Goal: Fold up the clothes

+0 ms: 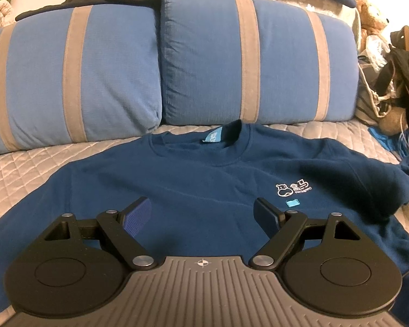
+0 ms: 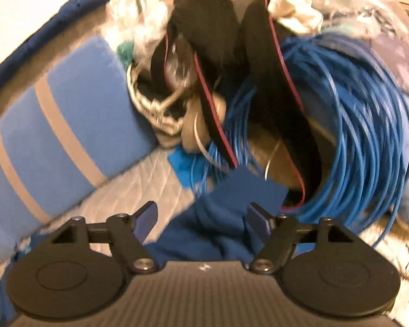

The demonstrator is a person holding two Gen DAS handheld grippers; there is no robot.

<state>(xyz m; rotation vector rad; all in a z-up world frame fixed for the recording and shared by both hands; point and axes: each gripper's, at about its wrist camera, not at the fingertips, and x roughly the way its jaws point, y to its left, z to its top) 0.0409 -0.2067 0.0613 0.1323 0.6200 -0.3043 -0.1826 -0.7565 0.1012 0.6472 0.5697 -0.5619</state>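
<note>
Navy cotton fills the centre of the left wrist view: the sweatshirt lies front-up on the quilt, collar toward the pillows at the top, laid flat so it is ready to fold. The left gripper hovers over its chest, jaws spread, nothing between them. In the blurred right wrist view, the right gripper also stands wide and empty above a rumpled sleeve at lower centre, beside a blue cable coil.

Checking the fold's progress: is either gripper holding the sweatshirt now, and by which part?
Neither. The left gripper hovers open over the sweatshirt chest; the right gripper is open above a sleeve.
</note>
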